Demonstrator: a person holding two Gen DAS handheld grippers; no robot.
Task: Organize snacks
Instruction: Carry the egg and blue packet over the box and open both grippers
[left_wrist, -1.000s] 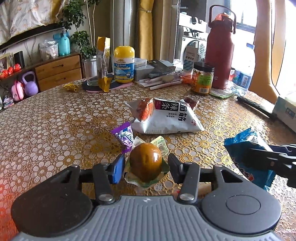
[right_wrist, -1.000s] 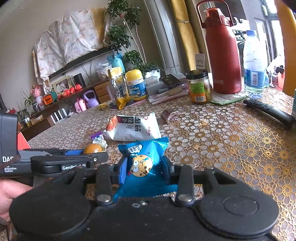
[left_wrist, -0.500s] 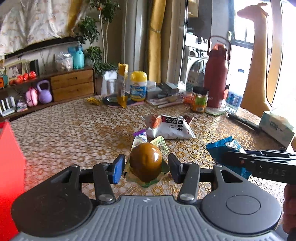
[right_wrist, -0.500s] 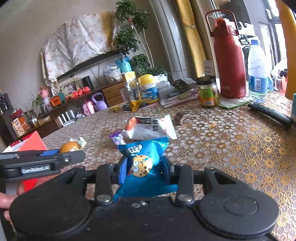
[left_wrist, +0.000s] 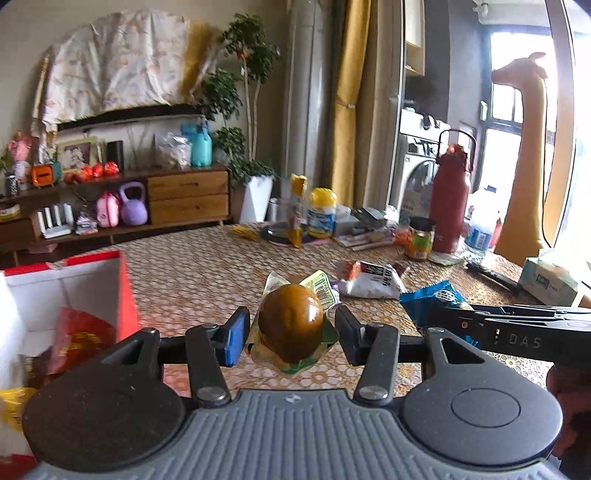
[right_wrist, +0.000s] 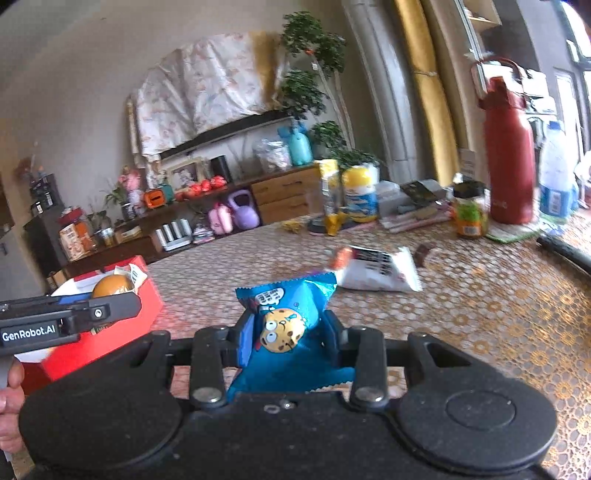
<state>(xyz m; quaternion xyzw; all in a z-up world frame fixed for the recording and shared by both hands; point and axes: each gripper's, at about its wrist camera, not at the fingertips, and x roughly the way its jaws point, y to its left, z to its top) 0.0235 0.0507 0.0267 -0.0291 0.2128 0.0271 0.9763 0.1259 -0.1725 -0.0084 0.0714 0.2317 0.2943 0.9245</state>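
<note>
My left gripper (left_wrist: 290, 326) is shut on a packaged brown egg (left_wrist: 290, 321) in clear wrap and holds it above the table, just right of a red box (left_wrist: 127, 295). My right gripper (right_wrist: 286, 334) is shut on a blue cookie packet (right_wrist: 284, 325), held above the table. In the right wrist view the left gripper (right_wrist: 110, 308) and its egg (right_wrist: 110, 286) hang over the red box (right_wrist: 110, 332). A white snack bag (left_wrist: 369, 282) lies on the table beyond; it also shows in the right wrist view (right_wrist: 380, 269).
The red box holds red (left_wrist: 79, 339) and yellow (left_wrist: 13, 406) packets. At the table's back stand a yellow-lidded gummies jar (left_wrist: 321, 212), a small jar (left_wrist: 419, 240), a red bottle (left_wrist: 448, 192) and a water bottle (right_wrist: 556, 177). A tissue box (left_wrist: 550, 277) sits far right.
Both grippers have risen and swung left with their snacks. The red box has come into view at the left, and the left gripper's egg now hangs beside and over it.
</note>
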